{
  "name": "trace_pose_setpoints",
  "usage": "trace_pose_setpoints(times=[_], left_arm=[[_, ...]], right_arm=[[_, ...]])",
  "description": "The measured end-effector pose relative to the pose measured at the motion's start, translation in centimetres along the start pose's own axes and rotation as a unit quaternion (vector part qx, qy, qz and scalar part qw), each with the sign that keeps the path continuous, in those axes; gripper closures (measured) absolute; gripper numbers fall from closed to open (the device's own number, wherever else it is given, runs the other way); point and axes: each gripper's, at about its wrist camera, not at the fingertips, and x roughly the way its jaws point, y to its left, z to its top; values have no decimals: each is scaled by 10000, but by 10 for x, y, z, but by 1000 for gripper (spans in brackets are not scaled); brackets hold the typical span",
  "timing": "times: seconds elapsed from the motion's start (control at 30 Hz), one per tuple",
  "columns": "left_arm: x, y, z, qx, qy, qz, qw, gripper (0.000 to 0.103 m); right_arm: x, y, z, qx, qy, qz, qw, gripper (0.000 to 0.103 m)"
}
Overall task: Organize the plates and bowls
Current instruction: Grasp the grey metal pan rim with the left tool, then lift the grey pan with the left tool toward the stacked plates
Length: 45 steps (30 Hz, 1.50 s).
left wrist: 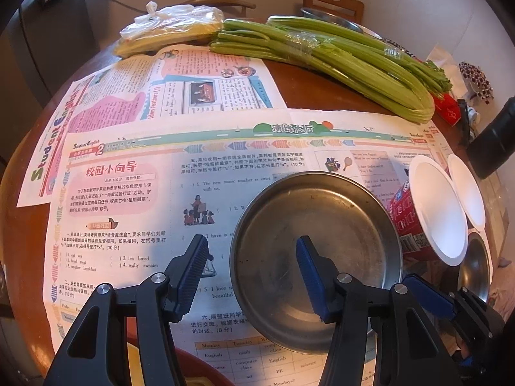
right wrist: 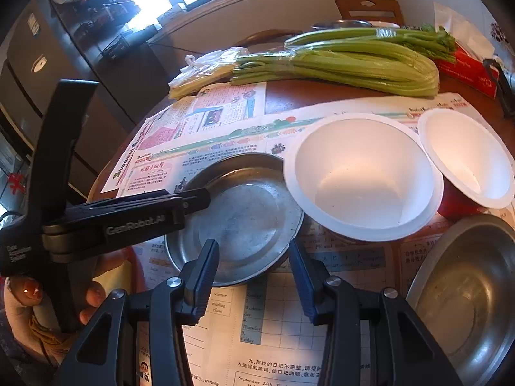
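A steel plate (left wrist: 309,225) lies on newspaper; it also shows in the right wrist view (right wrist: 244,206). My left gripper (left wrist: 254,273) is open, its jaws straddling the plate's near-left rim, one finger over the plate, one outside. From the right wrist view the left gripper (right wrist: 196,197) reaches over that plate's left rim. Two white-lined red paper bowls stand to the right, a large bowl (right wrist: 363,173) and a smaller bowl (right wrist: 466,157). A second steel plate (right wrist: 463,286) lies at the right. My right gripper (right wrist: 254,267) is open and empty, just in front of the first plate.
Celery bunches (left wrist: 341,61) and a plastic bag of vegetables (left wrist: 170,29) lie at the back of the round wooden table (left wrist: 305,87). A red box (right wrist: 466,64) sits at the back right. A red bowl (left wrist: 193,366) edge shows at the near edge. Chairs stand behind the table.
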Motion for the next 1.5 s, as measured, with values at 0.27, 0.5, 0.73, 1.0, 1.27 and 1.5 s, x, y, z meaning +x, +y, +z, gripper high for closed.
trace_pose_setpoints(times=[0.27, 0.5, 0.73, 1.0, 1.27, 1.5], left_arm=[[12, 1, 1, -20, 109, 101, 9999, 44], [17, 0, 0, 18, 84, 277, 9996, 54], [12, 1, -5, 57, 123, 371, 9992, 72], [-1, 1, -19, 118, 130, 419, 9990, 72], [-23, -2, -26, -19, -144, 278, 9995, 72], [-45, -10, -33, -54, -338, 236, 9991, 72]], right_arm=[[15, 3, -1, 36, 153, -243, 9996, 58], [30, 7, 1, -52, 162, -558, 9983, 58], [33, 16, -2, -358, 105, -579, 9976, 56], [28, 20, -9, -526, 198, -479, 9973, 56], [16, 16, -16, -314, 397, -125, 9986, 56], [-9, 15, -19, -295, 181, 13, 9994, 56]])
